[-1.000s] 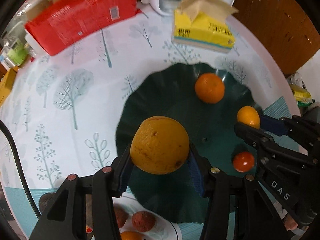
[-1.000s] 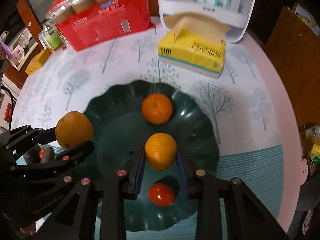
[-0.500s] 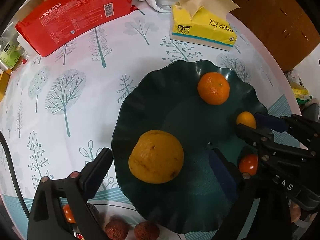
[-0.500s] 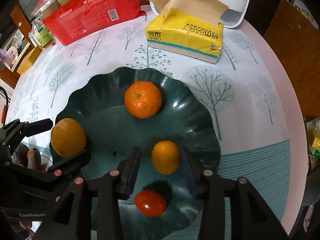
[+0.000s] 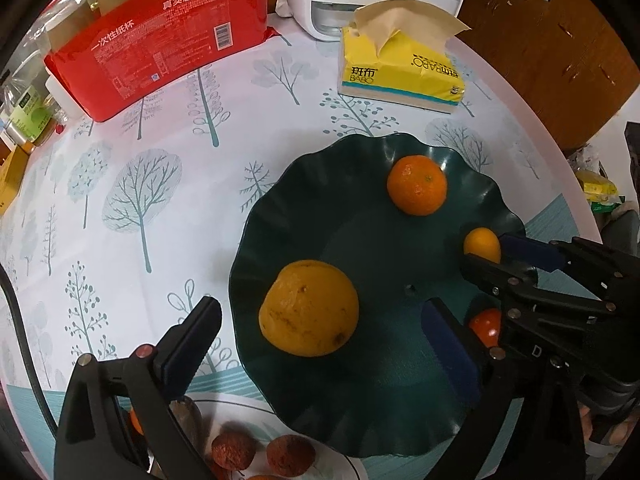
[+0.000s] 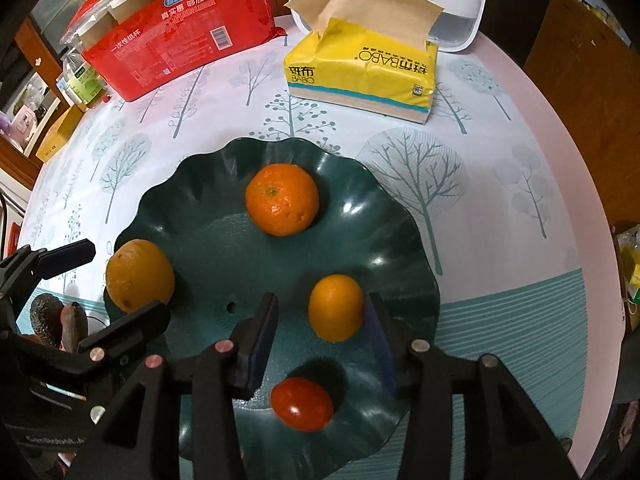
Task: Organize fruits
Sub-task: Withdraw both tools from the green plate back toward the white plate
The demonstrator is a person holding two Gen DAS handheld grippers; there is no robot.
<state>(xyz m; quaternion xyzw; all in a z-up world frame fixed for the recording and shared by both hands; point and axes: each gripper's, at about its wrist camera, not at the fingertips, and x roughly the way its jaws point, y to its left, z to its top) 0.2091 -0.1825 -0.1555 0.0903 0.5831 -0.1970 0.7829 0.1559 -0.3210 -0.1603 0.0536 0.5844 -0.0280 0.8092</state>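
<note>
While its jaws open, left hand-held gripper (image 5: 320,354) astride released yellow orange (image 5: 309,307) on green plate (image 5: 320,184).

Four fruits lie in the plate (image 6: 400,216), with the tissue box (image 6: 360,76) behind it.

You've got one green plate (image 6: 400,216) with four fruits: one big yellow orange (image 6: 140,276), one mandarin (image 6: 282,199), one small yellow citrus (image 6: 336,307), one tomato (image 6: 302,404). Plus one tissue pack (image 6: 360,76) and two lychees (image 5: 234,451).
</note>
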